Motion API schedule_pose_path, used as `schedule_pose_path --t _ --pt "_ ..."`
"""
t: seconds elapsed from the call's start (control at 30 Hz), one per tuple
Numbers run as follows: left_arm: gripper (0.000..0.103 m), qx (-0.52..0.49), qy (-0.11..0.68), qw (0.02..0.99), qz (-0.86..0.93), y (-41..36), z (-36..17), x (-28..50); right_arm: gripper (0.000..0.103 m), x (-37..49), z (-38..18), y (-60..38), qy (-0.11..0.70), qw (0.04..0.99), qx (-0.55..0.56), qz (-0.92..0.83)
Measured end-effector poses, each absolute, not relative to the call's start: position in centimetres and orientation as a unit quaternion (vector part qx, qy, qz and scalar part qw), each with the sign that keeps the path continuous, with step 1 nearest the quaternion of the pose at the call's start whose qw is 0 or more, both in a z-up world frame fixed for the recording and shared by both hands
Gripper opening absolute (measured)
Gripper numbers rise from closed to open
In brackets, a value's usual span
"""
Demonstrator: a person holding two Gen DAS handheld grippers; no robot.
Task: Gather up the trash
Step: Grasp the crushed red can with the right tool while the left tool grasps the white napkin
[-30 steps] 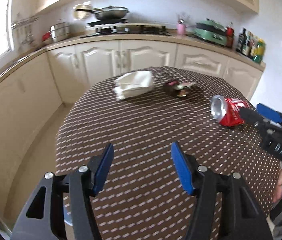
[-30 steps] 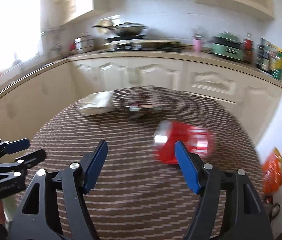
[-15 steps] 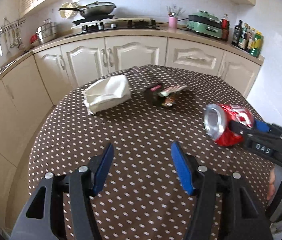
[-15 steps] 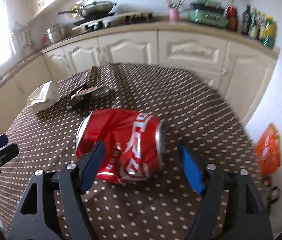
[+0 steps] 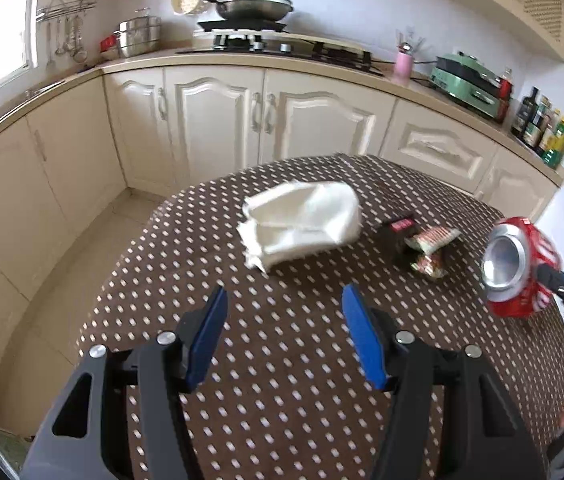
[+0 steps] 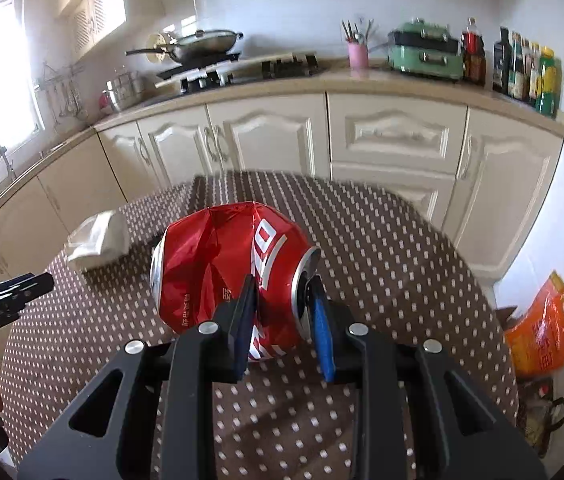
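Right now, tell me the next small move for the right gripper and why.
Probably finish the squeeze, then lift. The right gripper is closing, its pads pinching the crushed red can near one end, while napkin and wrapper lie on the table.

- My right gripper [image 6: 282, 304] closes on a dented can [image 6: 226, 272], held above the table [image 6: 394, 248].
- Left of the can, a crumpled paper bag [image 5: 302, 224] lies on the table; a wrapper [image 5: 426, 244] lies between them.
- My left gripper [image 5: 284, 328] hovers before the bag, with nothing between its fingers.
- Behind the table runs a counter [image 5: 242, 60].
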State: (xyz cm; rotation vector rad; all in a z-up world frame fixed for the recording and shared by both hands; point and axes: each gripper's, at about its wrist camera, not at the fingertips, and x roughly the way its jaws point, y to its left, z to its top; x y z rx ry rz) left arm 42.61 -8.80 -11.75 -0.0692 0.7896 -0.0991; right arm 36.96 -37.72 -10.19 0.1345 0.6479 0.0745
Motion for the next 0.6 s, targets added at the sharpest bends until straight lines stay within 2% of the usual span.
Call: schedule_pose_path --t 0.3,0.6 --pt "0.059 -0.054 0.377 0.923 -0.061 -8.2 -11.6 46.7 0.025 40.4 -8.0 -33.7 0.305 0.949 0.048 0.068" --pt "0.058 -0.071 0.404 0.91 -0.062 -7.6 -13.7 49.8 0.026 42.2 -9.3 -30.9 0.32 0.943 0.034 0.089"
